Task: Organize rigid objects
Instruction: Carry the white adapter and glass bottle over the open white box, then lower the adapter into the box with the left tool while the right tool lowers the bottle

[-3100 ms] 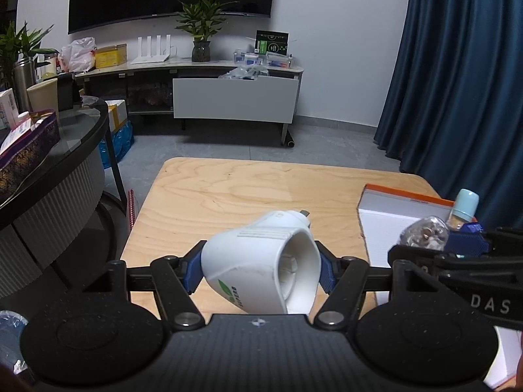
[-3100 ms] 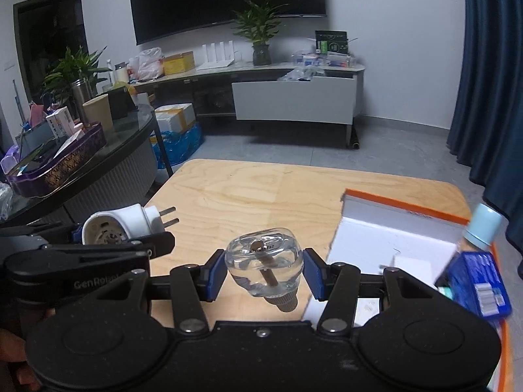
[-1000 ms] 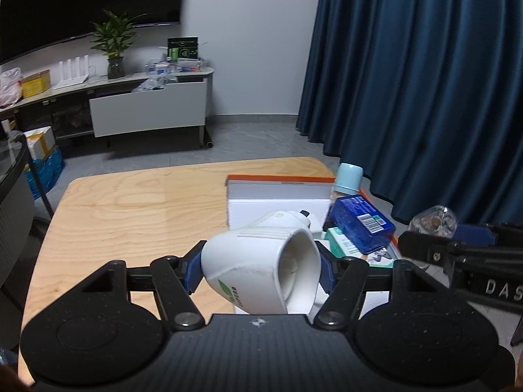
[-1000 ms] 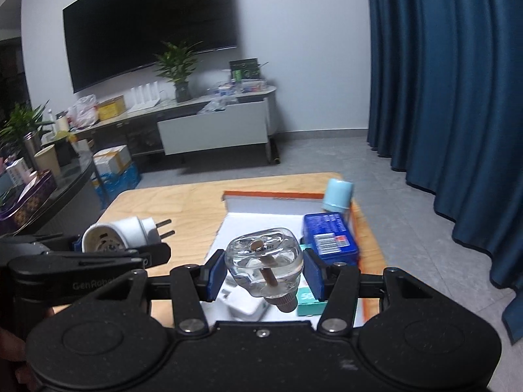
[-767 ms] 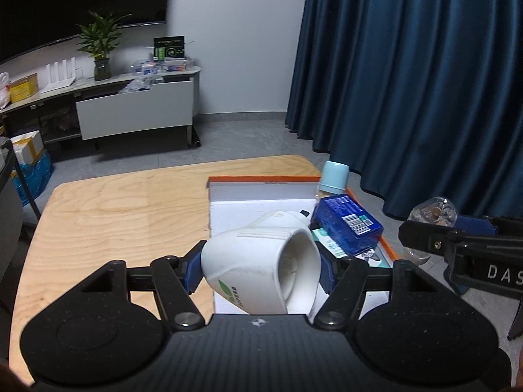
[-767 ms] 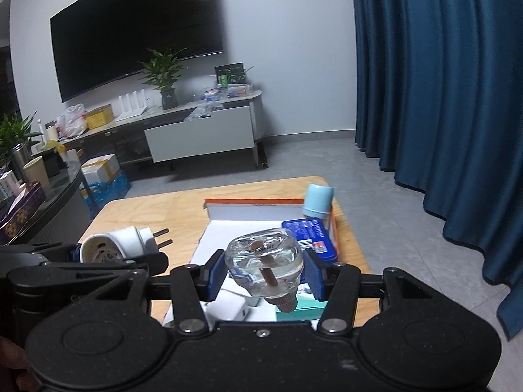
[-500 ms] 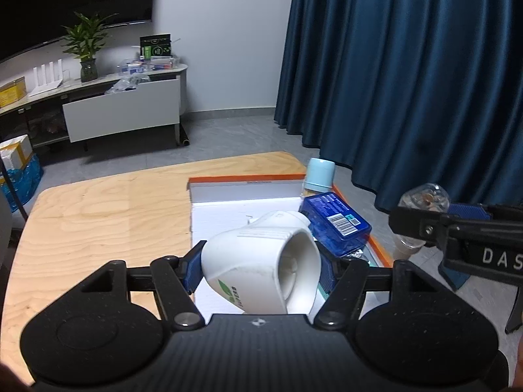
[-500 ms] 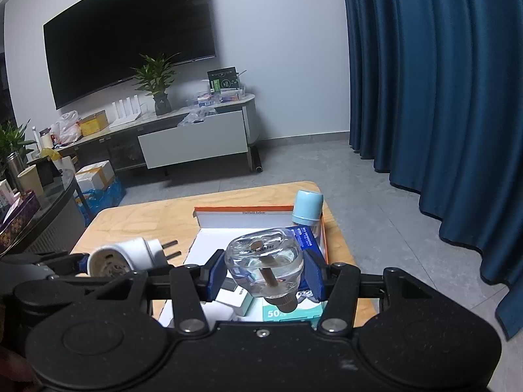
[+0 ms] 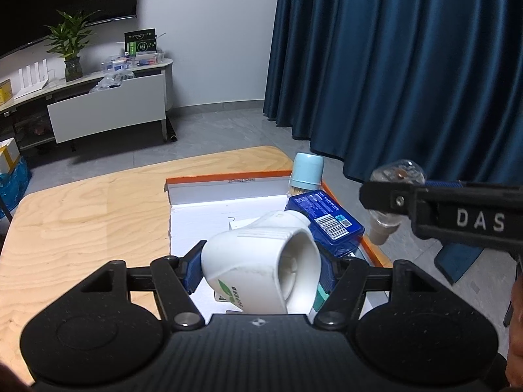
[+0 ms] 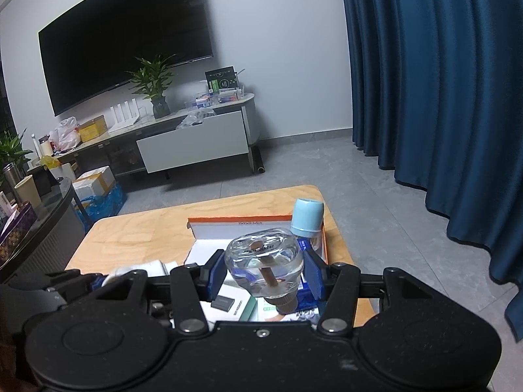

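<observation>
my left gripper (image 9: 260, 269) is clamped on the white plug adapter (image 9: 261, 271), holding it tilted above the white, orange-edged box (image 9: 225, 184) on the wooden table (image 9: 81, 219). my right gripper (image 10: 264, 276) is clamped on the clear glass bottle (image 10: 264, 266), neck pointing down toward me, above the same box and near its right rim. in the box, a blue carton (image 9: 327, 217) lies at the right side and a light-blue capped bottle (image 9: 307, 171) stands in the far right corner, just behind the carton.

Living room: television (image 10: 124, 49), curtains (image 10: 441, 81)
</observation>
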Tool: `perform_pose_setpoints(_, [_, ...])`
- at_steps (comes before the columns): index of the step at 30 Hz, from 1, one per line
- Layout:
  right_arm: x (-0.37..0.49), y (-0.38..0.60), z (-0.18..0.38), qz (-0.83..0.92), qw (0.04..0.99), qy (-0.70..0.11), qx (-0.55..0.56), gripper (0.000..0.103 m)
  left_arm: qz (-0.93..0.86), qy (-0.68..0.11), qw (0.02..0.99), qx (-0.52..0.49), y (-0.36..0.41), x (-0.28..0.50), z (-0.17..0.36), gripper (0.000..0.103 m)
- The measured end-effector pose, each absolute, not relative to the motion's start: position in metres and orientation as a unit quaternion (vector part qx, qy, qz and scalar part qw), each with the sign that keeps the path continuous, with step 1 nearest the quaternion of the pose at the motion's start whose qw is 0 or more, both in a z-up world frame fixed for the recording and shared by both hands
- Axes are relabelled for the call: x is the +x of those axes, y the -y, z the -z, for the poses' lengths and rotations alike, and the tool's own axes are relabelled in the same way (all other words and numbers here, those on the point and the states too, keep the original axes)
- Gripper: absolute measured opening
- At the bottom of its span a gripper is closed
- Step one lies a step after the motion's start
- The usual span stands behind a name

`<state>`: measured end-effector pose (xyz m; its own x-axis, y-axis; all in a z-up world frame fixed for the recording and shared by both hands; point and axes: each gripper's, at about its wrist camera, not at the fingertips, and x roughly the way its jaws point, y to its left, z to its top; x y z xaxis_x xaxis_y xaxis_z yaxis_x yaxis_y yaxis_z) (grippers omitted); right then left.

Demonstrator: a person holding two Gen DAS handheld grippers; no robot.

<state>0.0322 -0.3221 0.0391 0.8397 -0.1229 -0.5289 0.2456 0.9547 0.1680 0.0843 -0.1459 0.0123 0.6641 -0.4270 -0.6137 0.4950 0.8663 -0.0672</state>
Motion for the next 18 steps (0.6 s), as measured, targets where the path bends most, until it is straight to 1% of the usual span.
perform_pose_setpoints(18, [0.078, 0.335, -0.033, 0.082, 0.949, -0.283, 0.115, 0.062, 0.260, -0.339, 0.903, 0.054, 0.154, 0.100, -0.005, 0.067])
